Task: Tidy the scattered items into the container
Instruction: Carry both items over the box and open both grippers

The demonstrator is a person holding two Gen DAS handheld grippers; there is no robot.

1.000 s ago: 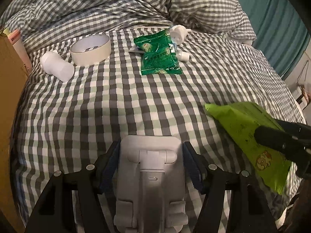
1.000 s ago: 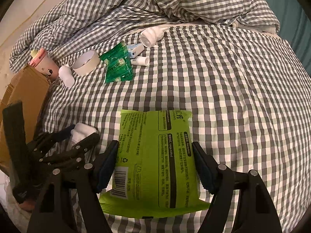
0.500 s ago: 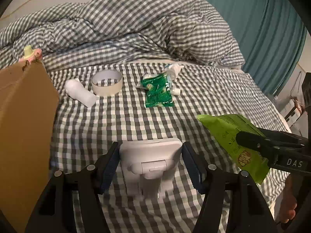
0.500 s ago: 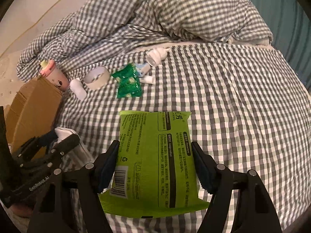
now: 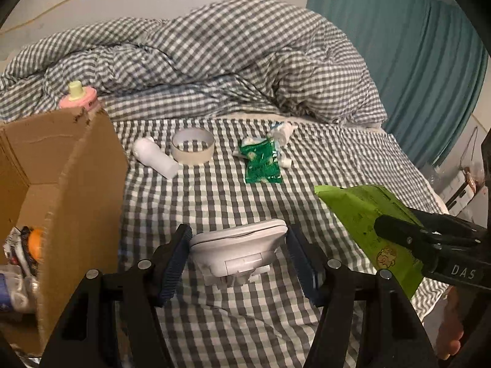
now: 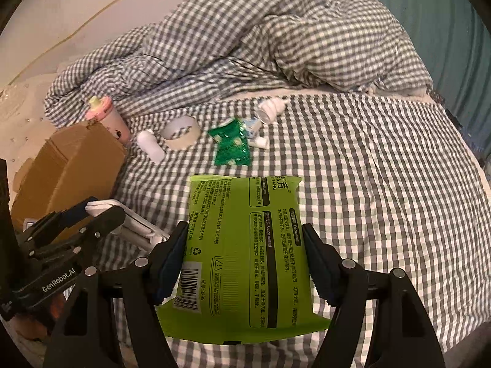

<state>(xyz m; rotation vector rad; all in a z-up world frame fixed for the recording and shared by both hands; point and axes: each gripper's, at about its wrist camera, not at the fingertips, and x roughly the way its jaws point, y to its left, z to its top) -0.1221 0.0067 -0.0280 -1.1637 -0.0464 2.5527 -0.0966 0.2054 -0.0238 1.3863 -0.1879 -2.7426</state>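
Note:
My left gripper (image 5: 238, 260) is shut on a white folding stand (image 5: 237, 245) and holds it above the bed, right of the open cardboard box (image 5: 58, 184). My right gripper (image 6: 244, 260) is shut on a lime-green wipes pack (image 6: 245, 245), lifted above the bed; the pack also shows in the left wrist view (image 5: 365, 217). On the checked bed farther off lie a white bottle (image 5: 155, 158), a tape roll (image 5: 192, 146), a dark green sachet (image 5: 262, 162) and small white tubes (image 5: 284, 130). The left gripper with the stand shows in the right wrist view (image 6: 92, 217).
The box holds several items at its bottom (image 5: 21, 260). A pink cup (image 5: 78, 98) stands behind the box. A bunched checked duvet (image 5: 214, 46) fills the head of the bed. A teal curtain (image 5: 429, 61) hangs at the right.
Both grippers have risen and pulled back with their loads. The stand has tilted edge-on in the left gripper, and the cardboard box has come into the left wrist view.

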